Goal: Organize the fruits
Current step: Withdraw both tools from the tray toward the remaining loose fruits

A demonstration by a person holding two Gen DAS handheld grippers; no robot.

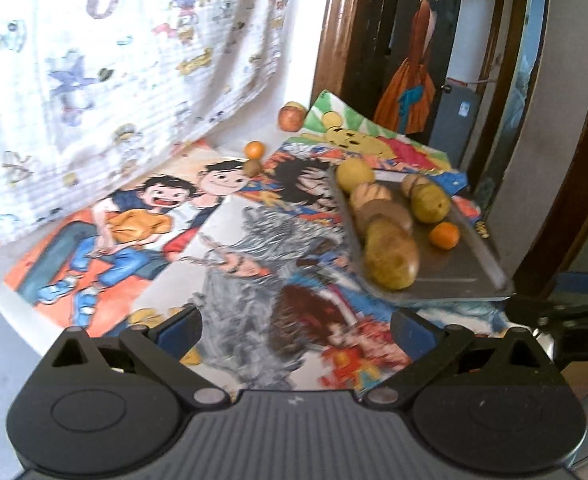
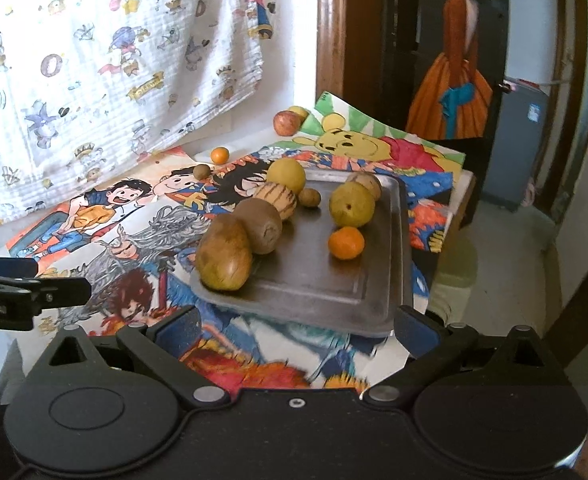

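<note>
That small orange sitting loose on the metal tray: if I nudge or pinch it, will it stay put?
Probably not. The small orange is round and rests alone on the bare, smooth metal tray, touching no other fruit, so a nudge would likely roll it. The tray's raised rim might stop it. A centred pinch seems safest; off-centre, it could squirt out.

Both cameras look forward and slightly down along their own fingers, from just above the near edge of the table (image 2: 433, 280). The left wrist view sits further left, with the metal tray (image 1: 469, 276) at its right and the right claw (image 1: 573, 320) entering at the right edge. The right wrist view faces the tray (image 2: 333, 292) head-on and closer, the left claw (image 2: 26, 292) at its left edge. Both share the tray, the cartoon drawings (image 1: 166, 216) and the hanging printed cloth (image 2: 94, 60).
</note>
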